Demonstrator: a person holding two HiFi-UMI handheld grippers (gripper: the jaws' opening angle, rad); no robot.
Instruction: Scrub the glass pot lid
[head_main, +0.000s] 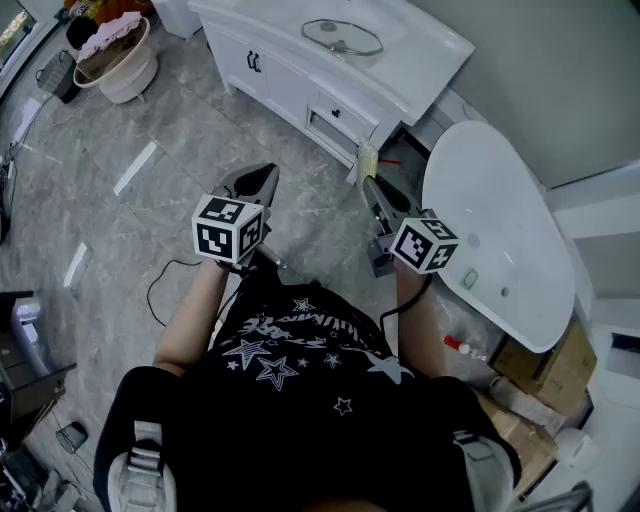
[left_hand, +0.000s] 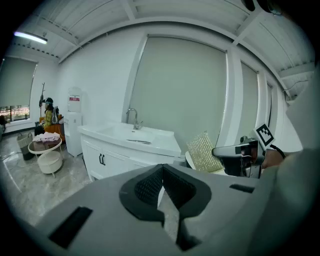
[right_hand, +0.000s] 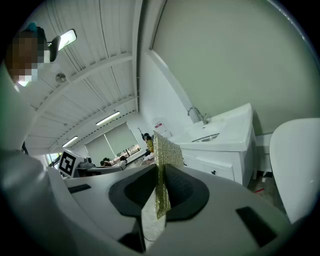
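Well ahead of both grippers, the lid (head_main: 342, 37) lies flat on the vanity (head_main: 428, 72). The right gripper (right_hand: 160, 175) clamps a gold scrubber (right_hand: 163, 161) upright between its jaws. The left gripper (left_hand: 162, 172), beside it, is closed and empty.

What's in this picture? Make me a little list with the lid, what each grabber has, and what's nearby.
lid: glass pot lid, lying flat on top of the white sink cabinet, untouched
left gripper: jaws together, nothing in them
right gripper: shut on a gold scrub pad
grippers' place: both held over the grey floor, short of the cabinet
nearby: white bathtub on the person's right
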